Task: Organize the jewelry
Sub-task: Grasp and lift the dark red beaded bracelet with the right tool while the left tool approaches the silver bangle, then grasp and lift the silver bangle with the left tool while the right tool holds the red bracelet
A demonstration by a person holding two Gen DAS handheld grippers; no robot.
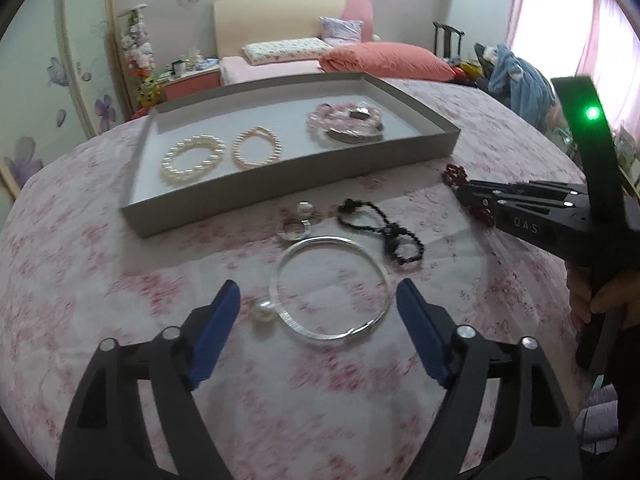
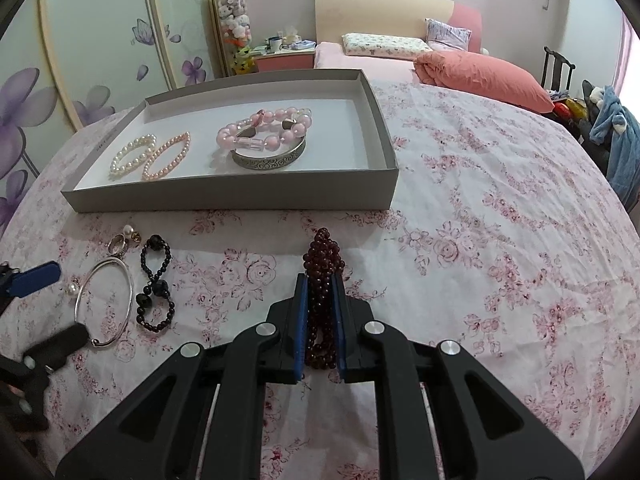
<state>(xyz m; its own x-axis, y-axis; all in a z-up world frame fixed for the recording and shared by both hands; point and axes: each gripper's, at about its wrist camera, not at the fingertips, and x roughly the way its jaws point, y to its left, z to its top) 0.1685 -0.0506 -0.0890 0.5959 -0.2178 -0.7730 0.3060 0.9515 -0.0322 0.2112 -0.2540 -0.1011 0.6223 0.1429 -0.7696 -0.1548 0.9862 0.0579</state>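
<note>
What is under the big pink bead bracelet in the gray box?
The pink bead bracelet lies on a carved silver bangle inside the gray box. The bangle's back half is covered by beads.

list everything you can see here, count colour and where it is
tray: 1, grey, on the bed cover
pearl bracelets: 2, one white and one pale pink, left end of the tray
pink bead bracelet: 1, pink, in the tray, on the metal bangle
metal bangle: 1, dark silver, engraved, in the tray
silver hoop bangle: 1, silver, on the cover
loose pearl: 1, white, beside the hoop
black bead strand: 1, black, on the cover
rings: small cluster, silver, near the tray
dark red bead bracelet: 1, in the right gripper
bed cover: 1, pink floral
left gripper: open, by the hoop
right gripper: shut on the bracelet
</note>
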